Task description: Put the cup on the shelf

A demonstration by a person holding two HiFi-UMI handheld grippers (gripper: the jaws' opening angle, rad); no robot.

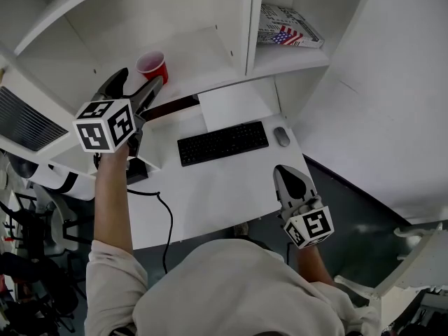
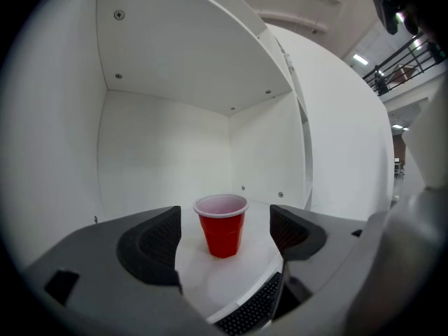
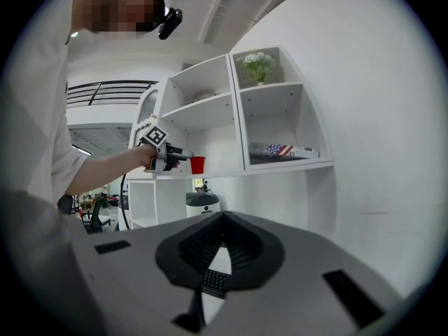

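Cup (image 2: 222, 231) before wide-open left gripper (image 2: 225, 217), untouched

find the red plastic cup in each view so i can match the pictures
Head view: red plastic cup upper left, upright on the white shelf board, just past the left gripper.
Left gripper view: lower centre, ahead of the wide-apart jaws, untouched.
Right gripper view: small, left of centre, beside the left gripper.
Shared landmark: the shelf board under the cup.

Dim, even light; fisheye-bent edges with dark vignetted corners
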